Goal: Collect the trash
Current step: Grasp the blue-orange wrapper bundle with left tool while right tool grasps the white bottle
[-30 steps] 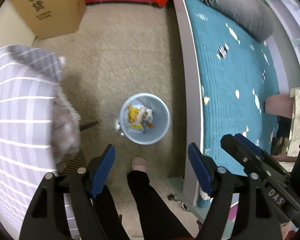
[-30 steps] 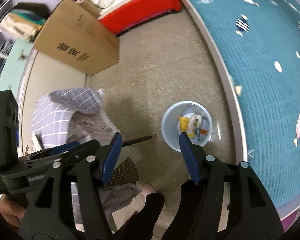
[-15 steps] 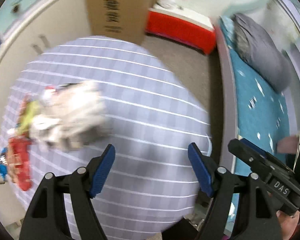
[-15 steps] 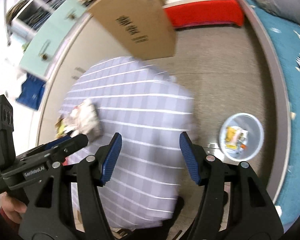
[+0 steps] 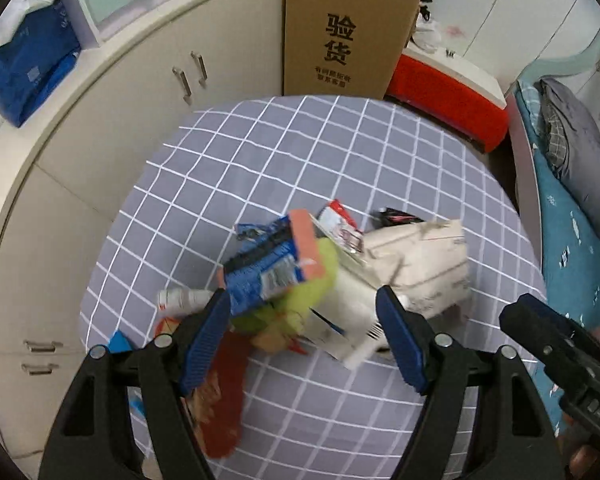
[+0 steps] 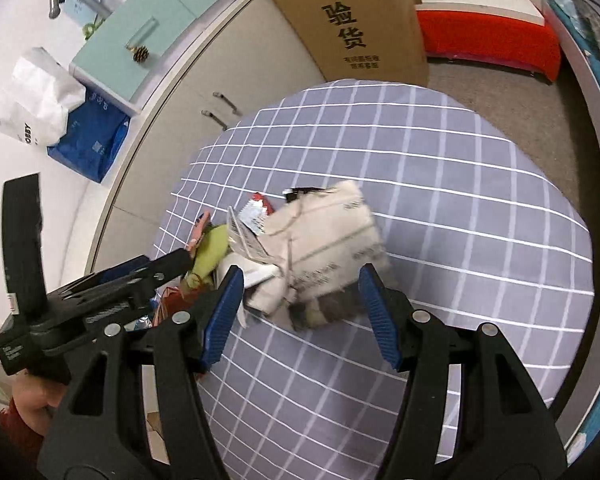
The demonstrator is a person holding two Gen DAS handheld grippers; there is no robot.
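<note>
Left wrist view alone shows blue snack wrapper [image 5: 266,272], red wrapper [image 5: 224,396] at pile's near edge, grey pillow [image 5: 576,160] on bed. Right wrist view alone shows white paper bag [image 6: 40,96] on cabinet. Both hand-held grippers angled down over bench [image 5: 380,168] with checked cloth. Left hand-held gripper [image 5: 304,336] released, wide apart, empty. Right hand-held gripper [image 6: 300,312] released, wide, empty, above crumpled beige paper bag [image 6: 328,240]. Trash pile mid-bench.

Both wrist cameras looking steeply down from close above the grey white-checked cloth-covered counter [image 5: 340,152], left view facing left of right view, both sharing the crumpled wrapper pile [image 5: 340,272] and tall brown cardboard box [image 6: 352,20].
</note>
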